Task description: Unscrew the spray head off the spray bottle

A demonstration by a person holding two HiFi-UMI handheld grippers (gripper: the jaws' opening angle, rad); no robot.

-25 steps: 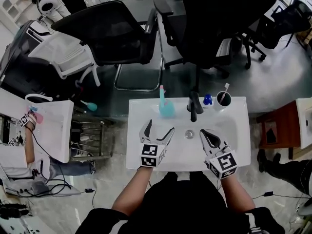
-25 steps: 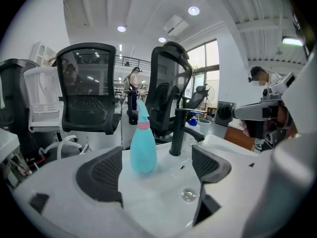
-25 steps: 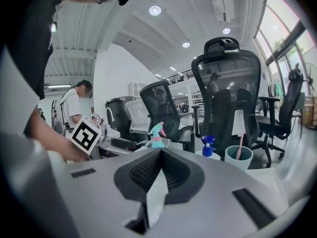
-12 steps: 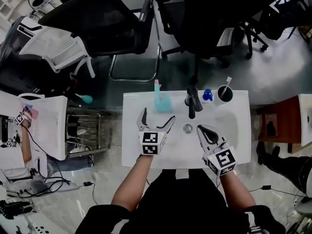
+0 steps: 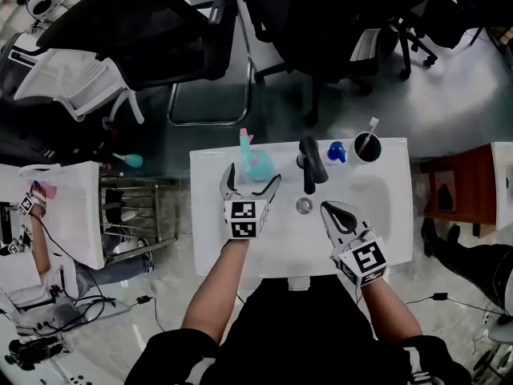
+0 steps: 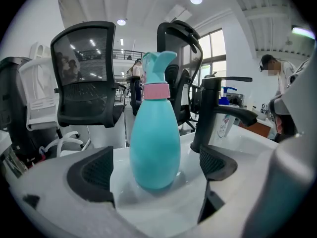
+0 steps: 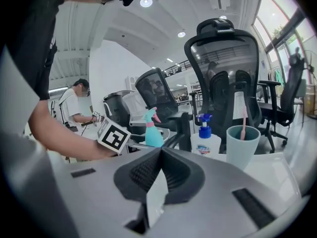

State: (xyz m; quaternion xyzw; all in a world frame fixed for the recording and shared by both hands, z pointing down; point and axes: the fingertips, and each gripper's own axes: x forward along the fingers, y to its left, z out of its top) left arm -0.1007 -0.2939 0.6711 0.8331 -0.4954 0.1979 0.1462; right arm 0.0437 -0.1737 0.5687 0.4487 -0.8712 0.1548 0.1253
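Note:
A teal spray bottle [image 5: 256, 165] with a pink collar [image 6: 156, 90] and a teal spray head [image 6: 157, 67] stands upright on the sink's back ledge, left of the black faucet [image 5: 310, 164]. My left gripper [image 5: 253, 181] is open; its jaws have just been opening. In the left gripper view [image 6: 154, 168] the bottle's belly [image 6: 154, 143] stands between the two pads [image 6: 94, 171], which do not touch it. My right gripper [image 5: 327, 209] hangs shut and empty over the basin, right of the drain [image 5: 304, 205]. From the right gripper [image 7: 158, 171] the bottle [image 7: 154, 134] shows small at the back.
The white sink [image 5: 385, 239] has a blue-topped pump bottle [image 5: 337, 151] and a cup with a toothbrush [image 5: 368, 146] on its back right ledge. Office chairs [image 5: 152, 30] stand beyond it. Another person's hand with a marked gripper [image 5: 30, 203] is at a second basin, left.
My left gripper has moved forward toward the bottle and its jaws now stand on either side of it. The right gripper has sunk slightly and stays shut.

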